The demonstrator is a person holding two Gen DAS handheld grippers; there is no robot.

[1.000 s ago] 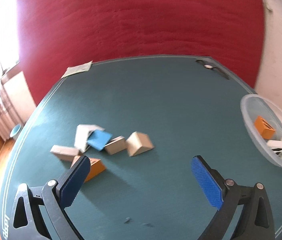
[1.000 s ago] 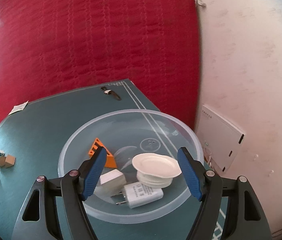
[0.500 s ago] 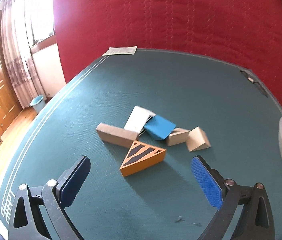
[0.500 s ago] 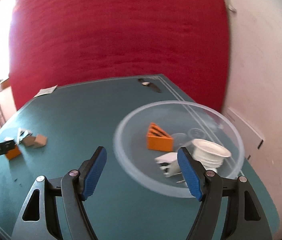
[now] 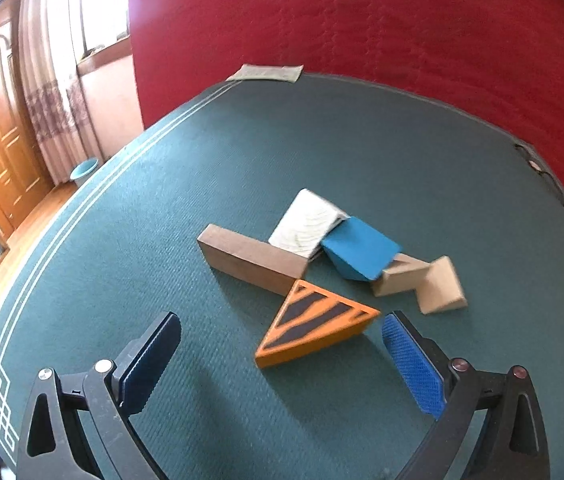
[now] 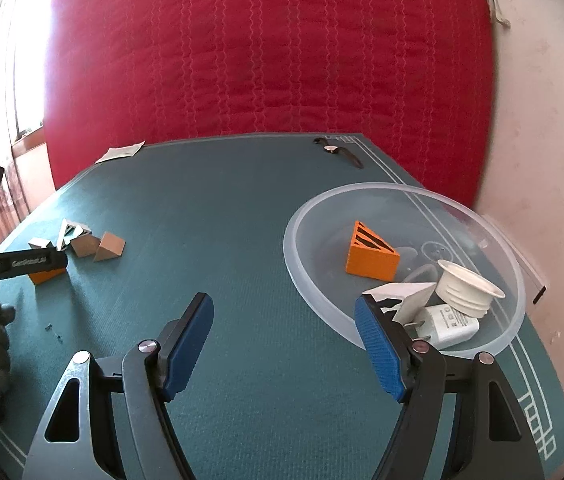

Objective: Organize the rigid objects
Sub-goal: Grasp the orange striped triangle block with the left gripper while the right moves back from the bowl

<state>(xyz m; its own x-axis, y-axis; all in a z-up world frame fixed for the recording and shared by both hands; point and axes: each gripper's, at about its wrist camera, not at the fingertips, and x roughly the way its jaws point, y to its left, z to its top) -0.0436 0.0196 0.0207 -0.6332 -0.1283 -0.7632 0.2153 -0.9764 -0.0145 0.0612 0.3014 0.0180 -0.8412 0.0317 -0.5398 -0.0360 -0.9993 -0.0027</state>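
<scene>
Hovering over the green tabletop, the left tongs stand with their jaws spread wide and nothing between the pads. Just ahead of them, closer to the right-hand finger, lies an orange wedge with dark stripes, flat on the cloth. Beyond it a long tan block touches the wedge's far corner. Farther on, a white block leans beside a blue block, and to the right of those sit a small tan block and a tan wedge, touching one another.

The right tongs are likewise parted and empty, above bare cloth. Ahead and to their right stands a clear plastic bowl, whose near rim runs behind the right-hand finger. Inside the bowl are a second striped orange wedge, a white cap-like cup on its side, a white plug adapter, and a pale flat piece beside it. Far ahead of these tongs, near the tabletop's back edge, lies a wristwatch; a folded paper rests at the far left corner. Off to the left in the right wrist view, the other tool's dark frame is over the cluster of blocks.
</scene>
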